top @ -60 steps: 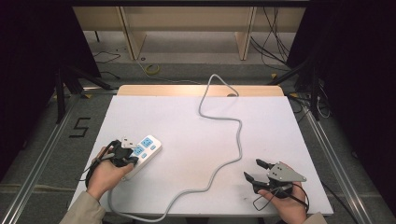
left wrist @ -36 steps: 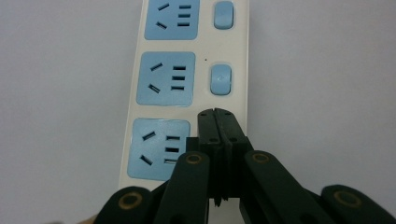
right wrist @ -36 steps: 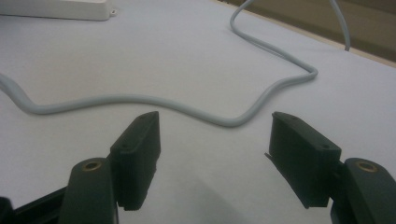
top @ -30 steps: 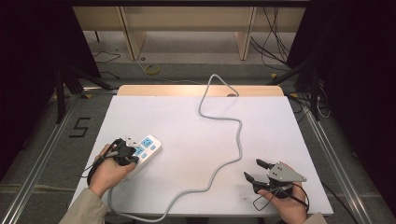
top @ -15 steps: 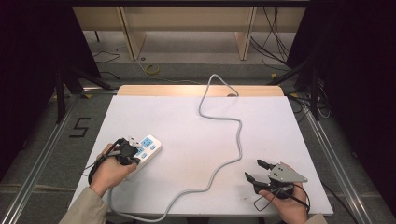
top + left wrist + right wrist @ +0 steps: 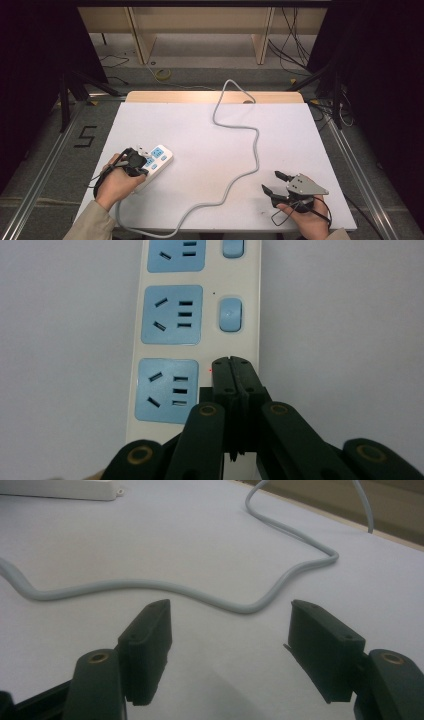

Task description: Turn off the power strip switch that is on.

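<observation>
The power strip (image 6: 153,161), white with blue sockets, lies near the left edge of the white bench (image 6: 200,130), angled toward the person. The left gripper (image 6: 233,371) rests over the strip's near end, its jaws pressed together with nothing between them; their tips sit on or just above the strip beside the nearest socket (image 6: 167,390), probably over that socket's switch, which they hide. The next switch (image 6: 230,314) lies clear. The grey cable (image 6: 252,150) snakes across the bench. The right gripper (image 6: 278,182) rests near the bench's right front corner, jaws wide apart and empty, close to the cable.
</observation>
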